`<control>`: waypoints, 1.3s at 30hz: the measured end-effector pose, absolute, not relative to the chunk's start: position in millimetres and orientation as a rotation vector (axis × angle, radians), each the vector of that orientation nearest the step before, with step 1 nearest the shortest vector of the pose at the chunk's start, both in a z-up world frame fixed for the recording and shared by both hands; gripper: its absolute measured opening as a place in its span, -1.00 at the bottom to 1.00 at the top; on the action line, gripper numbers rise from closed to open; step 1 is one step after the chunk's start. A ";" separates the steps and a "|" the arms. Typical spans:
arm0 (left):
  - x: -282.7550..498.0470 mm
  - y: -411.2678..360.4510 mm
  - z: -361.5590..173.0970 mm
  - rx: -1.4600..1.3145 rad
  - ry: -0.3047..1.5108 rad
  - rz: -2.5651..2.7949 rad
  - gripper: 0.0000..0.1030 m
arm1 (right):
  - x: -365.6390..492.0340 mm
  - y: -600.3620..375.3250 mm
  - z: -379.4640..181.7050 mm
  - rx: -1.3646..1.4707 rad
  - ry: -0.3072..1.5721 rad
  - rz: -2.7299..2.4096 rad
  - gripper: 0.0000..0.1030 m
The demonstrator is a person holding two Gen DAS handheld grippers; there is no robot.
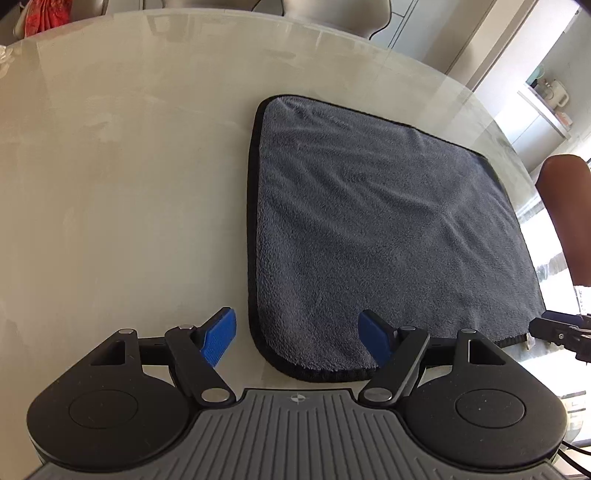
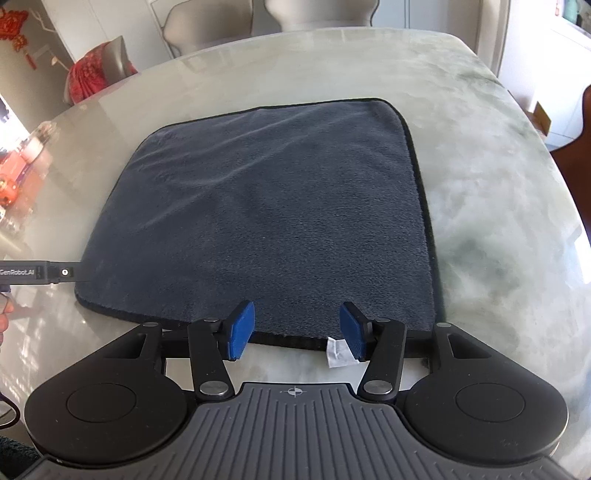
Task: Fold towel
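A dark grey towel (image 1: 388,236) with a black hem lies flat on the pale table (image 1: 122,192). My left gripper (image 1: 297,338) hangs open above the towel's near left corner, with nothing between its blue pads (image 1: 219,338). In the right wrist view the same towel (image 2: 266,214) is spread out ahead. My right gripper (image 2: 295,330) stands open over the towel's near edge, its pads (image 2: 242,328) clear of the cloth. A white label (image 2: 338,352) sticks out from the hem by the right pad. Part of the other gripper (image 1: 561,332) shows at the towel's right side.
The table is round with a glossy marbled top (image 2: 498,192). Pale chairs (image 2: 207,26) stand at its far side, and a brown chair back (image 1: 565,218) is at the right. A red bag (image 2: 92,74) sits on a chair at the far left.
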State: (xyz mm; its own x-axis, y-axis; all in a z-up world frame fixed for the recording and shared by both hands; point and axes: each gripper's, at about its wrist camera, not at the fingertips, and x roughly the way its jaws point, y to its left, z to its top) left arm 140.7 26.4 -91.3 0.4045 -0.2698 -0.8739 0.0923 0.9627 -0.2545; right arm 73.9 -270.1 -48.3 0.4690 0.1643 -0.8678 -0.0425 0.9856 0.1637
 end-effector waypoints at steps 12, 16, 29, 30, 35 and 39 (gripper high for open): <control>143.9 18.6 -90.5 -0.136 1.109 -0.288 -0.83 | 66.5 -269.6 -44.5 0.147 1.049 0.131 0.09; 146.1 6.6 -74.8 -0.110 1.054 -0.345 -0.83 | 64.4 -271.3 -44.4 0.156 1.045 0.128 0.10; 166.1 -114.9 -20.5 0.060 0.903 -0.729 -0.83 | 54.5 -297.5 -47.1 0.250 1.030 0.057 0.12; 166.5 -131.0 -19.1 0.081 0.901 -0.769 -0.82 | 53.6 -301.0 -47.0 0.259 1.029 0.051 0.12; 163.4 -183.1 -21.3 0.161 0.907 -0.888 -0.82 | 51.1 -320.9 -49.9 0.291 1.028 0.008 0.14; 161.4 -212.3 -30.4 0.199 0.923 -0.944 -0.80 | 49.3 -336.3 -53.8 0.314 1.033 -0.022 0.15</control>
